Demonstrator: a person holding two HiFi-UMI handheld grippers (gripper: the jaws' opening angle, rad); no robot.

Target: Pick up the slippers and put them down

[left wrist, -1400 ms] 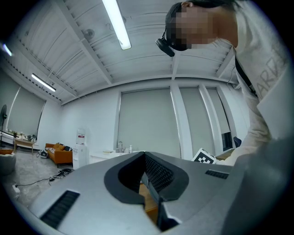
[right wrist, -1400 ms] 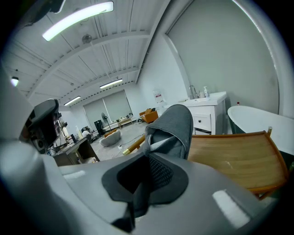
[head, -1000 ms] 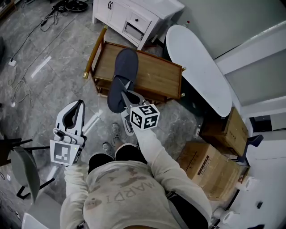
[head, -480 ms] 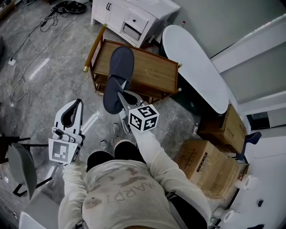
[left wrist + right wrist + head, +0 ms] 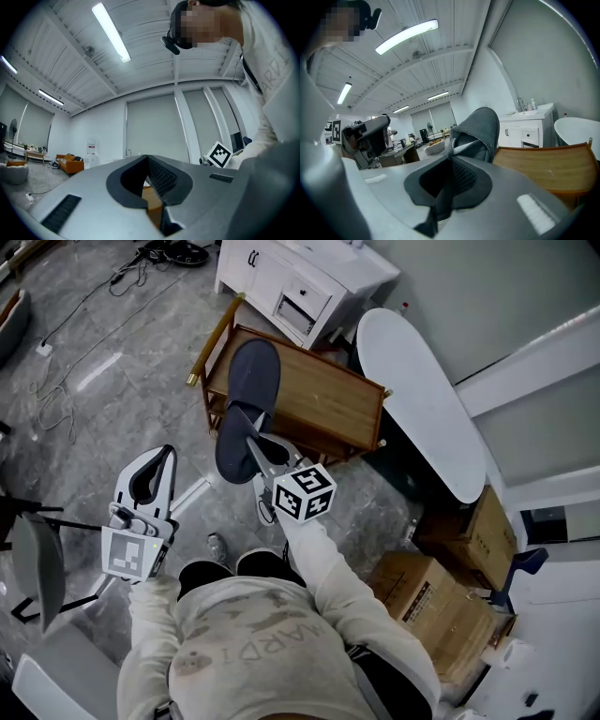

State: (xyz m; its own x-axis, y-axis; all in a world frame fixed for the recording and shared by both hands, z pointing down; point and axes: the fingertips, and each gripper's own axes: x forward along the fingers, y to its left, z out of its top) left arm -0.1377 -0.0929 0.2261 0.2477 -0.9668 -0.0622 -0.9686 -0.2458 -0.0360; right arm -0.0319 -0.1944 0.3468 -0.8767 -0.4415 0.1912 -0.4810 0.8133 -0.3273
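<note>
A dark grey slipper [image 5: 249,399] hangs in the air over the left end of a wooden rack [image 5: 328,407], toe pointing away from me. My right gripper [image 5: 246,430] is shut on its heel edge. In the right gripper view the slipper [image 5: 477,132] rises just beyond the closed jaws [image 5: 450,160], with the wooden rack [image 5: 548,166] to the right. My left gripper [image 5: 167,456] is held out to the left over the floor, shut and empty. In the left gripper view its jaws [image 5: 146,157] meet at the tips with nothing between them. No second slipper is in view.
A white cabinet [image 5: 309,277] stands behind the rack. A white oval board [image 5: 422,399] leans to its right, with cardboard boxes [image 5: 431,592] nearer me. A chair [image 5: 37,568] is at my left, cables [image 5: 56,399] lie on the grey floor.
The right gripper has carried the slipper a little up and toward the rack's left end. The left gripper has drifted slightly and stays shut and empty.
</note>
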